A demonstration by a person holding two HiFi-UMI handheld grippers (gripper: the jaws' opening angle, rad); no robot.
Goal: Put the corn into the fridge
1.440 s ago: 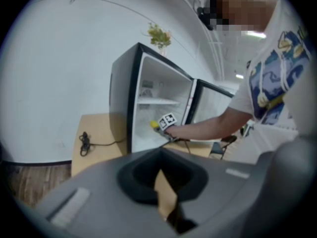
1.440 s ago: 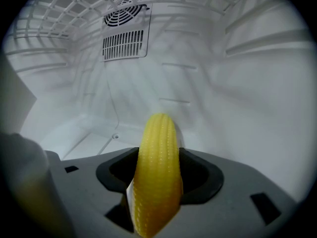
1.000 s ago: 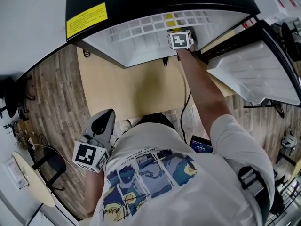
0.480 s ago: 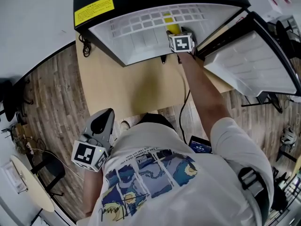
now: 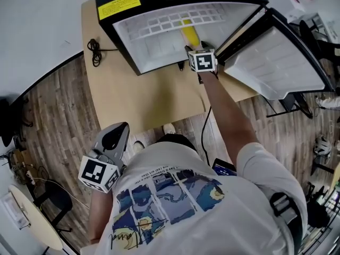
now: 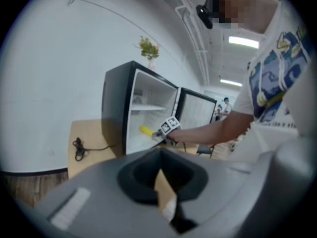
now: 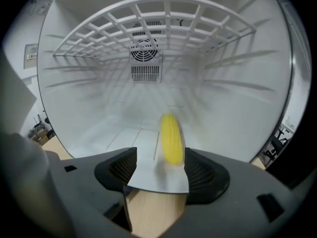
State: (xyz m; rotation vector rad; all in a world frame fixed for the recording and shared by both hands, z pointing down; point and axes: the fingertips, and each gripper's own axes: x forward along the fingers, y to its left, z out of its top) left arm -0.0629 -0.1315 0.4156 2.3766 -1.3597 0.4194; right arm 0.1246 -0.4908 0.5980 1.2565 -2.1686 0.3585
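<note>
Yellow corn (image 5: 187,30) lies on the white floor of the open fridge (image 5: 159,4) at the top of the head view, with the door (image 5: 276,62) swung out to the upper right. The right tool (image 5: 194,51) sits at the fridge's front edge, just below the corn, at the end of an outstretched arm. A tan wooden surface (image 5: 143,97) carries the fridge, and a coiled black cable (image 5: 94,51) rests at its upper left. The left tool (image 5: 114,134) hangs low at the lower left, over the plank floor.

Seen from the left gripper view, that tool's jaws are drawn together to a thin slit with nothing in it. The fridge stands mid-frame with a small plant (image 6: 148,48) on top.

The right gripper view looks into the fridge under a wire shelf (image 7: 158,24). This tool's jaws stand wide apart, gripping nothing. The corn lies lengthwise on the fridge floor, its near end between the jaw tips, closer to the right-hand one.
</note>
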